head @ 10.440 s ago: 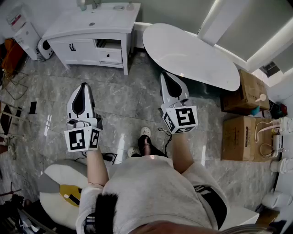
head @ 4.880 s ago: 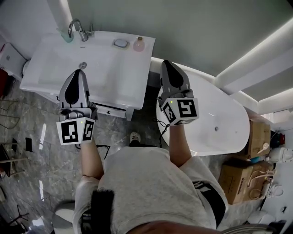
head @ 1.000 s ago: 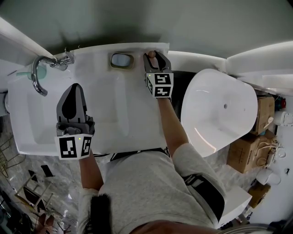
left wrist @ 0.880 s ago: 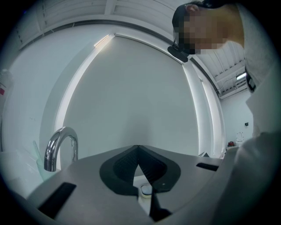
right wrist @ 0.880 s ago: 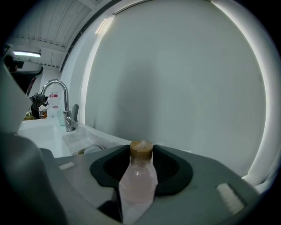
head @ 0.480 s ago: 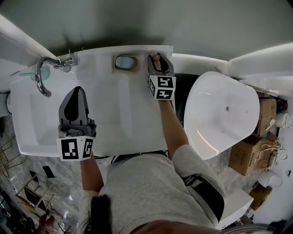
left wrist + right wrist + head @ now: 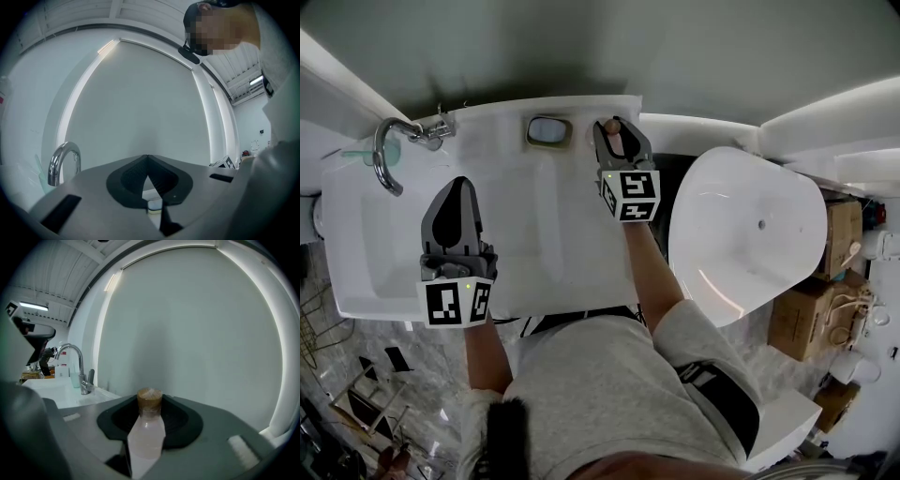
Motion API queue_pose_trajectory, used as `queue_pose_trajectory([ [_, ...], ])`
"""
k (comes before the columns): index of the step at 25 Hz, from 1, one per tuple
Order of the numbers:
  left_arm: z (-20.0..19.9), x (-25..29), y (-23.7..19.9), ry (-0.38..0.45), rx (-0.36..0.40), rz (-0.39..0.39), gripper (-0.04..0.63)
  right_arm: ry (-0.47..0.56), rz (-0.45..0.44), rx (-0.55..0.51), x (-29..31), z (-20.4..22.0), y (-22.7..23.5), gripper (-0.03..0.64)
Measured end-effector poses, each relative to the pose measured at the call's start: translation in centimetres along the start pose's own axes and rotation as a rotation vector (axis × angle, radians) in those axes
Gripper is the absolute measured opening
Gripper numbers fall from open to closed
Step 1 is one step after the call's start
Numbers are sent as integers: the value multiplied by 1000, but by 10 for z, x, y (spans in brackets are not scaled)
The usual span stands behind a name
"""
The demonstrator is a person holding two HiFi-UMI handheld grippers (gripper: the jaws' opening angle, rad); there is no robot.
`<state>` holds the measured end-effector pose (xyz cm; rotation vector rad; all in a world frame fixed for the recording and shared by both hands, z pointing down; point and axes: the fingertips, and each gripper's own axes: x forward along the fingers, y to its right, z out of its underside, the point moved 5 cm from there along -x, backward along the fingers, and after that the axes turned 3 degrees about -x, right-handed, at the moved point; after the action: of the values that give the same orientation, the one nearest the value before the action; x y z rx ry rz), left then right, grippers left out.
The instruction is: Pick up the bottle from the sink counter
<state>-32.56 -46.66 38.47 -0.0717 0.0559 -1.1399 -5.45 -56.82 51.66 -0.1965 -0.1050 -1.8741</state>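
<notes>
A small pale pink bottle (image 7: 613,137) with a brown cap stands between the fingers of my right gripper (image 7: 613,126) at the back right corner of the white sink counter (image 7: 572,234). In the right gripper view the bottle (image 7: 148,430) fills the gap between the jaws, and the pads rest against its sides. Whether it has left the counter I cannot tell. My left gripper (image 7: 460,184) hovers over the basin, jaws together and holding nothing; its tips (image 7: 147,158) meet in the left gripper view.
A chrome faucet (image 7: 389,155) and a pale green cup (image 7: 358,155) stand at the counter's back left. A soap dish (image 7: 547,129) lies just left of the bottle. The wall is close behind. A white bathtub (image 7: 750,225) and cardboard boxes (image 7: 830,281) are to the right.
The right gripper's jaws have drawn in round the bottle, and the gripper has shifted slightly left and back from the wall. The left gripper has stayed put.
</notes>
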Motion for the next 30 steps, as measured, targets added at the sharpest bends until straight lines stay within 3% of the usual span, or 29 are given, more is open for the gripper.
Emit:
queue_pose_trajectory([
  [16, -40, -33, 63, 98, 16, -14, 6, 79, -100, -53, -102, -76, -5, 150],
  [30, -67, -79, 116, 189, 35, -48, 6, 143, -145, -76, -193, -115, -5, 150],
])
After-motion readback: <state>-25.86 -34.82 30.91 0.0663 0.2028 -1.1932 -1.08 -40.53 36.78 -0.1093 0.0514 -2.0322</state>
